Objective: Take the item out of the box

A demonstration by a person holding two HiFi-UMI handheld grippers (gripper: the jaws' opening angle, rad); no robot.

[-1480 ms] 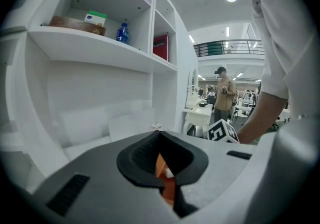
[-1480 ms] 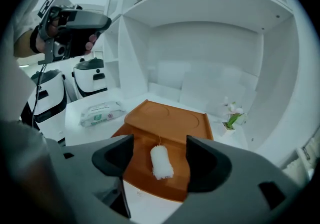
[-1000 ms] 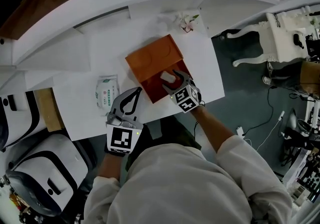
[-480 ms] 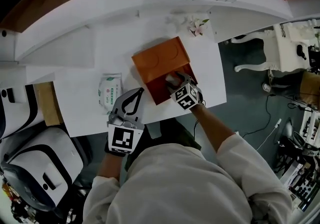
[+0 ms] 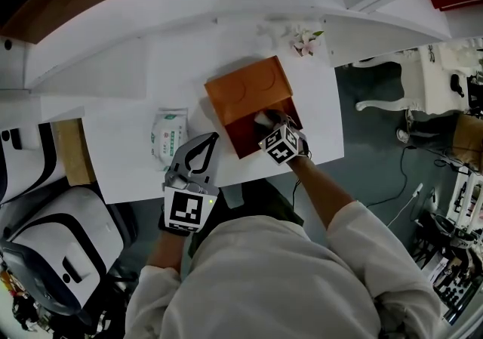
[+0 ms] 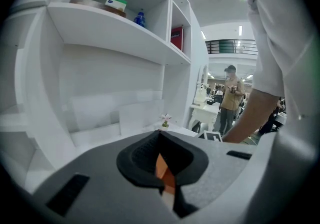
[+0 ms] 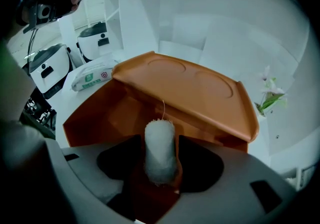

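Head view: roll (image 5: 264,116) in closing claw (image 5: 269,124)

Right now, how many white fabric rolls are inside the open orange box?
1: the roll is in the box, between the right gripper's just-closing jaws; more may be hidden.

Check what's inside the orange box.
A white roll stands in the orange box, between the right gripper's jaws, which have just been closing onto it. The gripper covers the box floor around it; anything else there is unseen.
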